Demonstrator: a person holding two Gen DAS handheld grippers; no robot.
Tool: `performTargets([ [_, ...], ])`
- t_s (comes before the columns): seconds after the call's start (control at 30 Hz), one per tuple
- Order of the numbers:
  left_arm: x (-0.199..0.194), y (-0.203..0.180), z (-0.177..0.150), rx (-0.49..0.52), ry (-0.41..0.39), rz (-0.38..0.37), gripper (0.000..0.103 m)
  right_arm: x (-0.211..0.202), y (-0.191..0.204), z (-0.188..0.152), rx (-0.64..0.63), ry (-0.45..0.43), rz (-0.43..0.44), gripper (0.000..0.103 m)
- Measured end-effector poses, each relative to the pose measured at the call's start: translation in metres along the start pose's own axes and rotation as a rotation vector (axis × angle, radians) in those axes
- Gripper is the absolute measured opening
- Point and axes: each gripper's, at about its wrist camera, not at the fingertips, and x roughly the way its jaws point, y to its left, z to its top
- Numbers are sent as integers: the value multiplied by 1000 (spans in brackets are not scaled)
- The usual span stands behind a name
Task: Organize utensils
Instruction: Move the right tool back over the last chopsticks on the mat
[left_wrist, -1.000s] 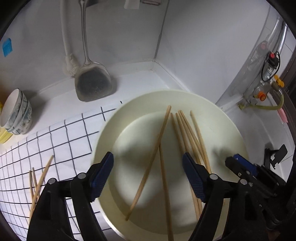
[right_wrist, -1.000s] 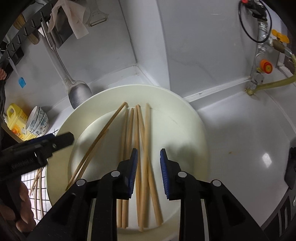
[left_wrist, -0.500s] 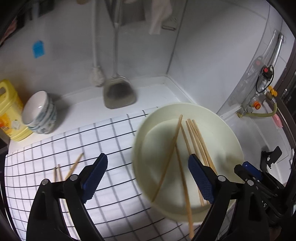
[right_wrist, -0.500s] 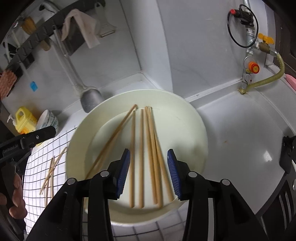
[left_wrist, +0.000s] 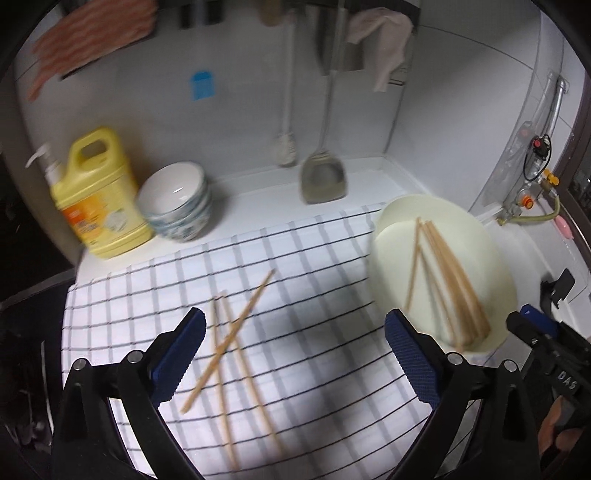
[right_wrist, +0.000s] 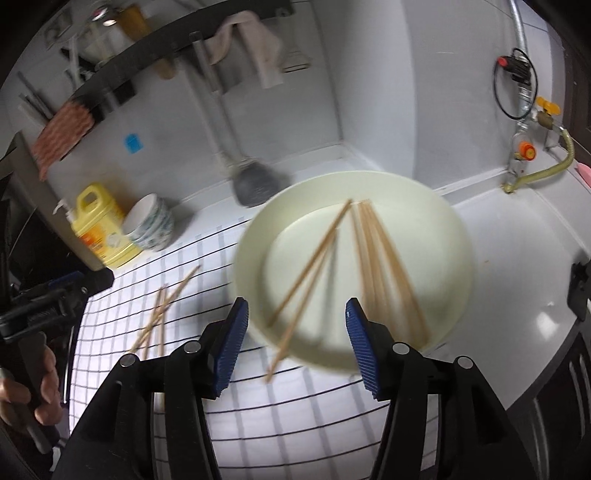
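- Left gripper (left_wrist: 295, 341) with blue ribbed pads up above the white cloth with thin black check lines (left_wrist: 332, 258); jaws very wide and opening more, nothing held, nothing pressed.
- Right under that gap, on the cloth: three loose thin wooden chopsticks (left_wrist: 229, 332), crossed over each other, a bit blurry.
- Right gripper (right_wrist: 295, 339) over the near edge of the big round cream plastic basin (right_wrist: 454, 229); jaws partly apart and opening, pads touching nothing.
- In the basin: a bunch of wooden chopsticks (right_wrist: 384, 266) lying side by side, plus two crossing sticks (right_wrist: 310, 266) off to the left.
- One of those two sticks poking out over the near rim, tip above the cloth.
- Basin half on the cloth's right edge, half on the white counter (right_wrist: 517, 266).
- Lots of bare cloth between the loose sticks and the basin.
- More bare counter to the right of the basin, up to the rounded dark edge.
- At the back by the wall: yellow soap jug (left_wrist: 96, 199), stack of white patterned bowls (left_wrist: 177, 203) just beside it, grey metal spatula (left_wrist: 323, 181) hanging down to the counter.
- A hand (right_wrist: 26, 391) on the left gripper's handle, seen in the right wrist view.
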Motion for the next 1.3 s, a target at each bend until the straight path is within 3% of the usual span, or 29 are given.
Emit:
performTargets([
  [0.57, -35, 120, -61, -129, 18, 70, 96, 5, 123, -41, -113, 73, 107, 57],
  [1.3, -27, 173, -95, -105, 50, 63, 96, 34, 181, -68, -154, 94, 65, 58],
])
